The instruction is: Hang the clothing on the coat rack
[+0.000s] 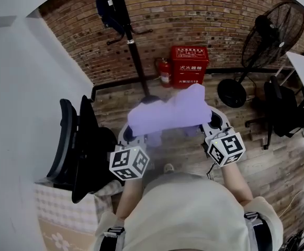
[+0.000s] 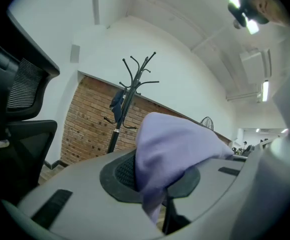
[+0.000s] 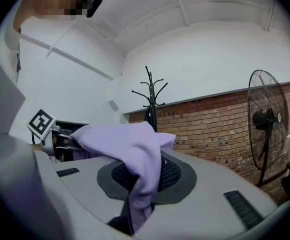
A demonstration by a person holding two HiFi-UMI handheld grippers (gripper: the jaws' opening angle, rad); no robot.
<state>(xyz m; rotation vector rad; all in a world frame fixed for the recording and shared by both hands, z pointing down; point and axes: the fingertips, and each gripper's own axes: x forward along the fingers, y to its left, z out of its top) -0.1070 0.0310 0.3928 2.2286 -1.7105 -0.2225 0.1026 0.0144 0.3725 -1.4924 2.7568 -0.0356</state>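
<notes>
A lilac garment (image 1: pixel 170 110) stretches between my two grippers above the wooden floor. My left gripper (image 1: pixel 132 137) is shut on its left end, and the cloth (image 2: pixel 169 149) bunches up out of the pinched jaws. My right gripper (image 1: pixel 213 124) is shut on the right end, where the fabric (image 3: pixel 135 159) folds over the jaws. The black coat rack (image 1: pixel 130 35) stands ahead against the brick wall, with a dark blue item (image 1: pixel 108 10) on one hook. It also shows as a coat rack (image 2: pixel 130 96) in the left gripper view and a coat rack (image 3: pixel 151 96) in the right gripper view.
A black office chair (image 1: pixel 81 148) stands close at my left. A red fire-equipment box (image 1: pixel 189 66) and extinguisher (image 1: pixel 165 73) sit at the wall. A black pedestal fan (image 1: pixel 269 35) and another dark chair (image 1: pixel 282 109) are to the right. A white wall (image 1: pixel 26 103) runs along the left.
</notes>
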